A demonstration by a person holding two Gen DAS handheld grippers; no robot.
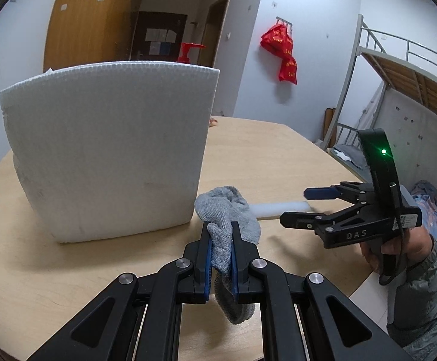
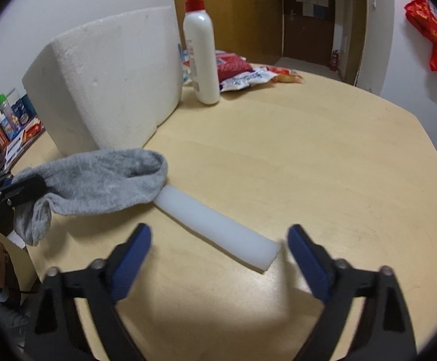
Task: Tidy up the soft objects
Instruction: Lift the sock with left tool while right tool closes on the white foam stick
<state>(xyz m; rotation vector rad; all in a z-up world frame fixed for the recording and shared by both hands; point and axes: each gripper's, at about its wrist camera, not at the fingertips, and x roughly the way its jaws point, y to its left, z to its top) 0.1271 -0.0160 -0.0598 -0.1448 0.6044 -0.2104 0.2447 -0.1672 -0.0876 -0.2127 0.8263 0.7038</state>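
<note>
1. A grey sock (image 1: 229, 234) is hanging clenched between the pads of the left gripper (image 1: 222, 255), its free end drooping over the table (image 2: 323, 156).
2. A white foam bar (image 2: 218, 225) is lying flat on the table, one end tucked under the sock.
3. The right gripper (image 2: 218, 255) is hovering with its jaws spread wide on either side of the bar's near end, grasping nothing.
4. A big white foam box (image 1: 107, 150) is standing just beside the sock.
5. A pump bottle (image 2: 202, 51) is standing beside the box.
</note>
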